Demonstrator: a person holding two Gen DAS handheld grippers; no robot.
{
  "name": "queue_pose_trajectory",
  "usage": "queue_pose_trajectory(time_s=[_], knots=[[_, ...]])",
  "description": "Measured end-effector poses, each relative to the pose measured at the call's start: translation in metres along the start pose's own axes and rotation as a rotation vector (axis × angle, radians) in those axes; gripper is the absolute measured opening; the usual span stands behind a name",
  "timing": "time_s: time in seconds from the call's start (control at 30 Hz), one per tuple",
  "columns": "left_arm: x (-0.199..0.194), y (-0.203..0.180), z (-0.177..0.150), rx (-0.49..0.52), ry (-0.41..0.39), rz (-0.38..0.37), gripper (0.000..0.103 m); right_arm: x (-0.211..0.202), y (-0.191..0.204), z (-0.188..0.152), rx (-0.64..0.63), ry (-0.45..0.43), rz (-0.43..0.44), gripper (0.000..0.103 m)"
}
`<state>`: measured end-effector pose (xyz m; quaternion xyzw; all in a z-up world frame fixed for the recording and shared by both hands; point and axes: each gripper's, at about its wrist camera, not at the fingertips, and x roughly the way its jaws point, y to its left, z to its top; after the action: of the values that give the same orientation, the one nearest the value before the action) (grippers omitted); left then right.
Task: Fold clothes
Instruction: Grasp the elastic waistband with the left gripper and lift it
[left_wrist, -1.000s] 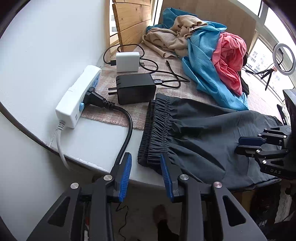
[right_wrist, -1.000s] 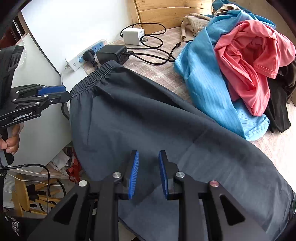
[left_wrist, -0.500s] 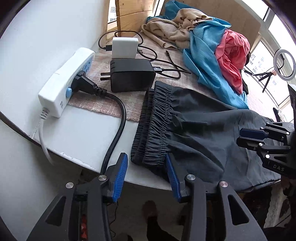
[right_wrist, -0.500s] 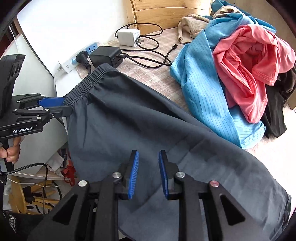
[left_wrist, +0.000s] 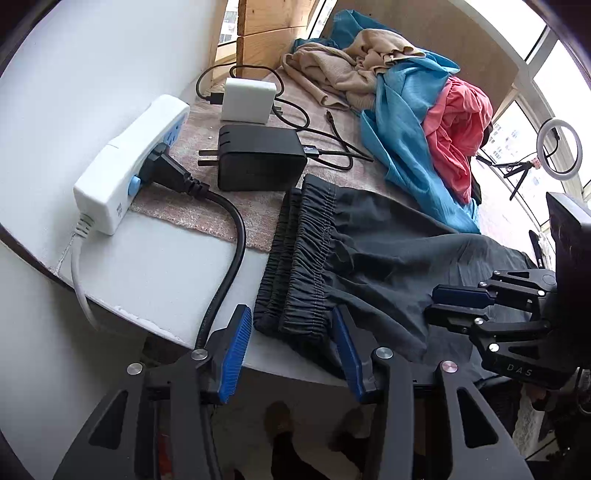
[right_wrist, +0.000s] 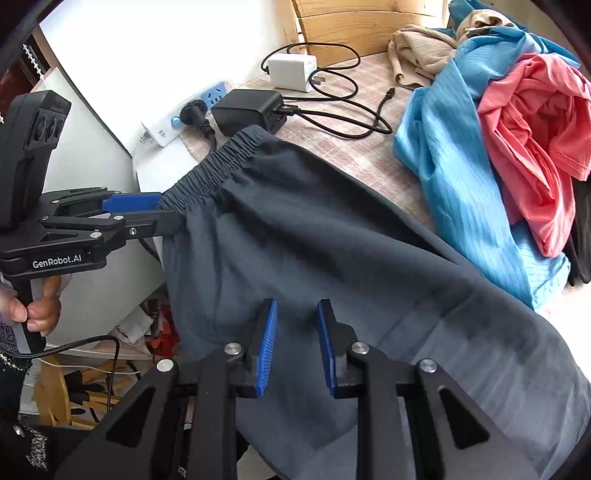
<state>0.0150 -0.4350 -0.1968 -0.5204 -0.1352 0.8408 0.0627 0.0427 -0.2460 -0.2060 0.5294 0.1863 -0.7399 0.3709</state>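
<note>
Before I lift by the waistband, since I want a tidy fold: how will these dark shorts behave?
Probably floppy: the dark shorts already drape off the table edge. Likely light, as the thin cloth creases. The gathered elastic waistband, between the open left gripper pads, is thicker and should pinch well.

Dark grey shorts (right_wrist: 332, 240) flat, overhanging table edge

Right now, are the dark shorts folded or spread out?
Folded once: the shorts lie flat, with two waistband layers stacked at the table edge.
</note>
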Motion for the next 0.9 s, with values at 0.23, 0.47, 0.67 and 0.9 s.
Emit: queue_pose_trajectory(time_s=[0.23, 0.47, 0.67, 0.9], knots=[[0.014, -0.006, 0.002, 0.023, 0.03, 0.051, 0.054, 0.013, 0.015, 0.011, -0.022, 0.007, 0.06, 0.022], [0.021, -0.017, 0.005, 0.094, -0.006, 0.125, 0.045, 0.014, 0.022, 0.013, -0.056, 0.015, 0.048, 0.022], [0.014, -0.011, 0.006, 0.031, -0.041, 0.026, 0.022, 0.015, 0.019, 0.012, -0.038, 0.0, 0.066, 0.022], [-0.022, -0.014, 0.012, -0.006, -0.15, -0.089, 0.01, -0.003, -0.003, 0.003, 0.083, -0.047, 0.126, 0.022]])
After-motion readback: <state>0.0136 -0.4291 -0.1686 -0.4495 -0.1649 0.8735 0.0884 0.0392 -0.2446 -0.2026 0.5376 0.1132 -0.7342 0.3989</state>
